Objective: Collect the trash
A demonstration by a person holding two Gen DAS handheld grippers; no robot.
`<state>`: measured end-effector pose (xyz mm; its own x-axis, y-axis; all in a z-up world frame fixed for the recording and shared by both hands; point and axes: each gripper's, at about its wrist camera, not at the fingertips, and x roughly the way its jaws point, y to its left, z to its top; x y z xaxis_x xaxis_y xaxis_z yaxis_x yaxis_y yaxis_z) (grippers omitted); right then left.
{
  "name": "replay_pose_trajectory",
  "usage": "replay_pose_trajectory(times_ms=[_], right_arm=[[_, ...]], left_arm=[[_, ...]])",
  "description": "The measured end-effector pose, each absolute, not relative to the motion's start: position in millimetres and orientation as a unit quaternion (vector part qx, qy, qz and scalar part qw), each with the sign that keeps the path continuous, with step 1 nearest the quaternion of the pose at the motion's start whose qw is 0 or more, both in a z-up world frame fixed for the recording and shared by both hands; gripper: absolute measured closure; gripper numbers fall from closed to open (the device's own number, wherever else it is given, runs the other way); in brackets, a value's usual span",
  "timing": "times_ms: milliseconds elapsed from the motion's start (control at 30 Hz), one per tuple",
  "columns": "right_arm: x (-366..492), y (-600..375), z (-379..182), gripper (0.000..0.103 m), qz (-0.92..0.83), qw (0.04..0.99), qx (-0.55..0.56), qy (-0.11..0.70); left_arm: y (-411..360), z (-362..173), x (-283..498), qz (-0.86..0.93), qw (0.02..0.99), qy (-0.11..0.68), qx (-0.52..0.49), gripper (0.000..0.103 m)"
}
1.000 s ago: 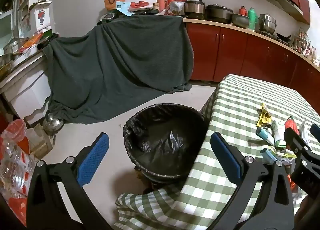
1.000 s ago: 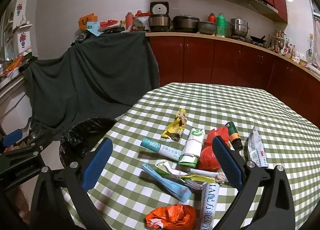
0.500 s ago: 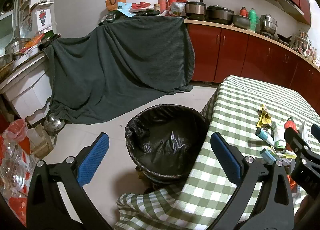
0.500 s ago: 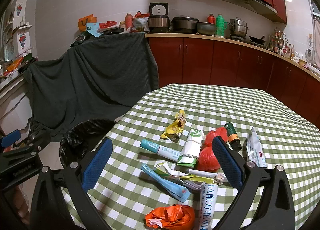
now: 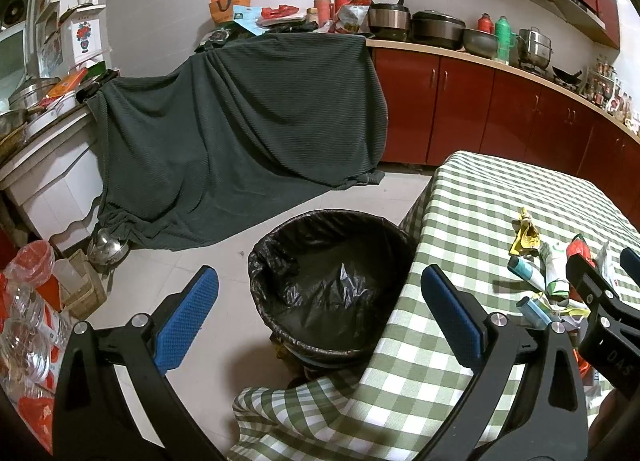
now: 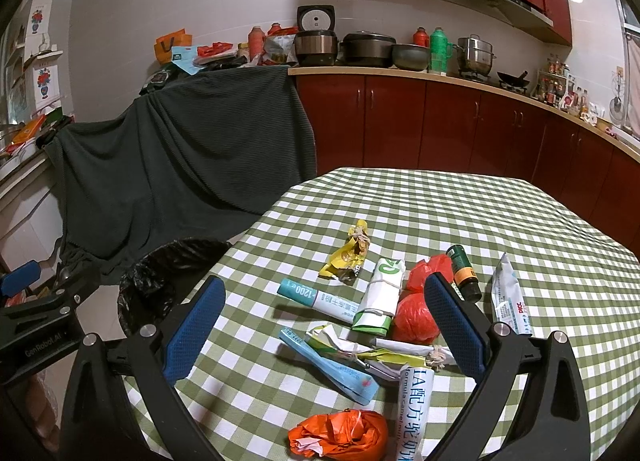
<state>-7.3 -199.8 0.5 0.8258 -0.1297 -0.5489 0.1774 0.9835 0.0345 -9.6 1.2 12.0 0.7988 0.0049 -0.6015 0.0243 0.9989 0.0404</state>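
Trash point(image 5: 536, 273) lies on the checked table point(image 5: 472, 229) at the right of my left wrist view, a small cluster near the table's near side. The black-lined bin point(image 5: 332, 285) stands on the floor, touching the table's hanging cloth edge, mouth open upward. My left gripper point(image 5: 320, 313) hangs above the bin with its fingers spread wide, holding nothing. Bare floor lies to the bin's left.

In the right wrist view I count the pieces: one yellow wrapper point(image 6: 348, 255), one teal-capped tube point(image 6: 320, 299) with its long axis running left to right, cap toward the bin side, one white-green roll point(image 6: 380, 295) lying lengthwise away from me, one red bag point(image 6: 416, 309), one dark bottle point(image 6: 464, 273) on its side, one white pouch point(image 6: 510, 297), one blue sachet point(image 6: 332, 369), one orange bag point(image 6: 340, 433) nearest me. My right gripper point(image 6: 324, 329) hovers over them, fingers released and wide. The far half of the table is bare cloth; the bin point(image 6: 160, 281) sits past its left edge.
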Motion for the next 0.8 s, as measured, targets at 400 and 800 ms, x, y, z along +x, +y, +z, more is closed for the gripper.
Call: replay_pose_trajectory(times_ms=[400,800], right_arm=[[-7.1,-199.4,-0.3,0.006,-0.080,0.954,0.043,0.284],[-8.1,-200.3,0.3,0.006,-0.081,0.955,0.043,0.283]], left_arm=[[0.7,11.5,-10.2,-0.006,0.948,0.318,0.023,0.004],[-0.8,10.0,-9.9,-0.004,0.948,0.317,0.024,0.004]])
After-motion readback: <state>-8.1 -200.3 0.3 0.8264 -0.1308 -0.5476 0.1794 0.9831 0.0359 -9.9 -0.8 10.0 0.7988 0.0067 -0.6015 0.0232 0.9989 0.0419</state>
